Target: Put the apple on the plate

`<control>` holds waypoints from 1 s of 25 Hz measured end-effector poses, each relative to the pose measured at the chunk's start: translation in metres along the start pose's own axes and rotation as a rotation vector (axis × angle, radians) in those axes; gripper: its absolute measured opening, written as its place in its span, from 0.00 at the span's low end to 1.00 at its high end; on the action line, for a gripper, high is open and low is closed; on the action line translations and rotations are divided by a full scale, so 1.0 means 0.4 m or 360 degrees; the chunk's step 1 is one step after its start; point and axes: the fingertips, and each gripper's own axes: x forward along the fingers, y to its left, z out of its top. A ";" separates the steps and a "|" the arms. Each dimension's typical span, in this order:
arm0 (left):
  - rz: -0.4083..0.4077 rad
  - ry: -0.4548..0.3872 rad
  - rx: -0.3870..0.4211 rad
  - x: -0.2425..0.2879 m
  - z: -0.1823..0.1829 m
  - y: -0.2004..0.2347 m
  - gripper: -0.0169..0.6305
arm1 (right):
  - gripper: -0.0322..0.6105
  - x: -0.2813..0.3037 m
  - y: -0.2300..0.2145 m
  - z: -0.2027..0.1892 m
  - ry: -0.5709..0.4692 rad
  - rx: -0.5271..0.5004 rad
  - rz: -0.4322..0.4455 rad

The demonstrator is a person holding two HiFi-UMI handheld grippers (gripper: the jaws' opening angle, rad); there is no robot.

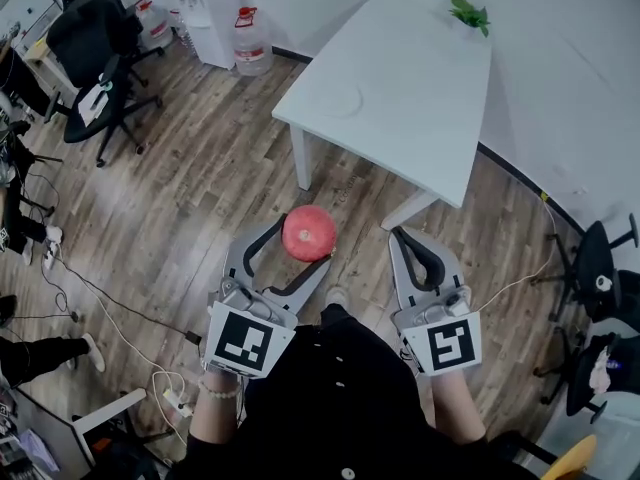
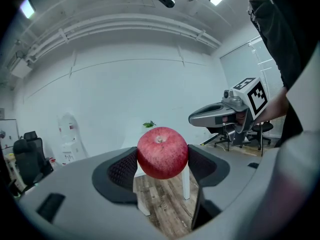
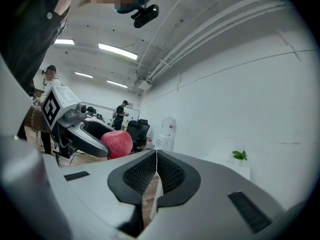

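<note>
A red apple is held in the air over the wooden floor, with my left gripper shut on it. In the left gripper view the apple sits stem up between the two dark pads. My right gripper hovers to the right of it, shut with nothing in it; its ribbed pads meet. The apple also shows off to its left. A faint white plate lies on the white table ahead, well beyond both grippers.
A small green plant stands at the table's far corner. Black office chairs and a water dispenser with a jug are at the back left. Cables run over the floor at left. More chairs are at right.
</note>
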 end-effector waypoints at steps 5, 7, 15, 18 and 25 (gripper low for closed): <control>0.0078 0.0009 -0.0010 0.061 0.014 0.016 0.53 | 0.11 0.041 -0.067 -0.009 -0.0035 -0.0016 0.0070; 0.0108 0.0009 -0.0018 0.082 0.022 0.024 0.53 | 0.11 0.056 -0.092 -0.010 -0.0054 -0.0022 0.0093; 0.0188 0.0017 -0.0031 0.154 0.024 0.025 0.53 | 0.11 0.076 -0.157 -0.046 -0.0054 -0.0033 0.0168; 0.0201 0.0018 -0.0033 0.182 0.029 0.017 0.53 | 0.11 0.072 -0.182 -0.058 -0.0043 -0.0041 0.0182; 0.0209 0.0048 -0.0024 0.218 0.039 -0.003 0.53 | 0.11 0.067 -0.238 -0.080 -0.0046 -0.0008 0.0184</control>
